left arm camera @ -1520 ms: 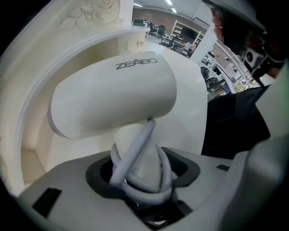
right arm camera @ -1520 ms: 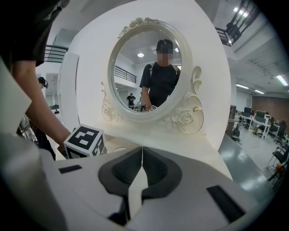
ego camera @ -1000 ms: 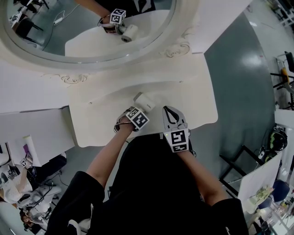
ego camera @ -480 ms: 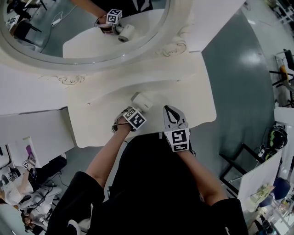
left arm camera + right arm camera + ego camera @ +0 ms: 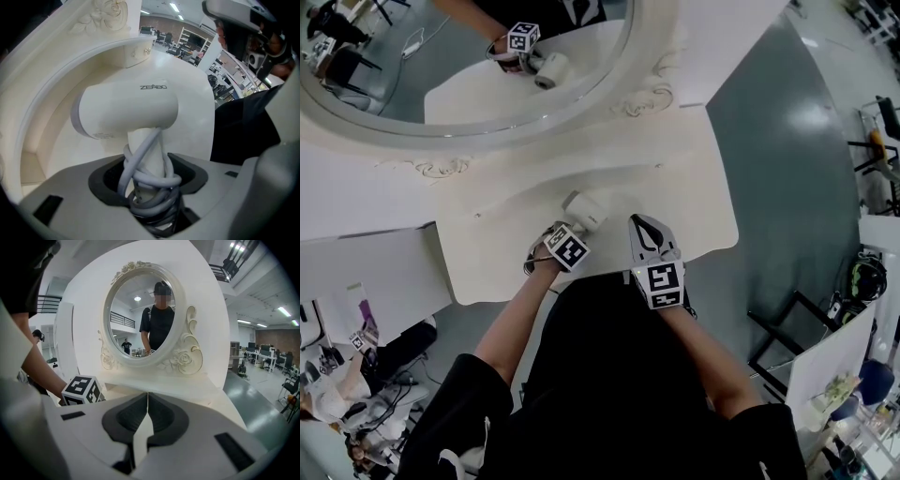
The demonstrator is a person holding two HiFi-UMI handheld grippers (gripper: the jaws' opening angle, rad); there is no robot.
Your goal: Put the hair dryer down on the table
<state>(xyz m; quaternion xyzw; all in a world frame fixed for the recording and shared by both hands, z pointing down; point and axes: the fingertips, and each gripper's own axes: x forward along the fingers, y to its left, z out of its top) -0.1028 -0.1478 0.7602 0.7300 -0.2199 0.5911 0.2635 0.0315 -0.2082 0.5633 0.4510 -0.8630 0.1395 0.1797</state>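
Observation:
The white hair dryer [image 5: 584, 208] is over the front part of the white vanity table [image 5: 694, 187]. My left gripper [image 5: 571, 232] points steeply down and is shut on its handle. In the left gripper view the dryer's barrel [image 5: 126, 110] lies crosswise beyond the left gripper [image 5: 150, 164]. Its grey cord [image 5: 149, 180] is wound round the handle between the jaws. Whether the barrel touches the tabletop I cannot tell. My right gripper [image 5: 637, 223] hovers just right of the dryer with nothing in it. The right gripper [image 5: 147, 395] has its jaws together.
An oval mirror [image 5: 469, 66] in an ornate white frame stands at the back of the table and reflects the dryer and left gripper. A raised curved ledge [image 5: 534, 183] runs behind the dryer. Grey floor [image 5: 787, 141] lies to the right of the table.
Both grippers and the hair dryer keep their places over the table. Only the head view has shifted slightly.

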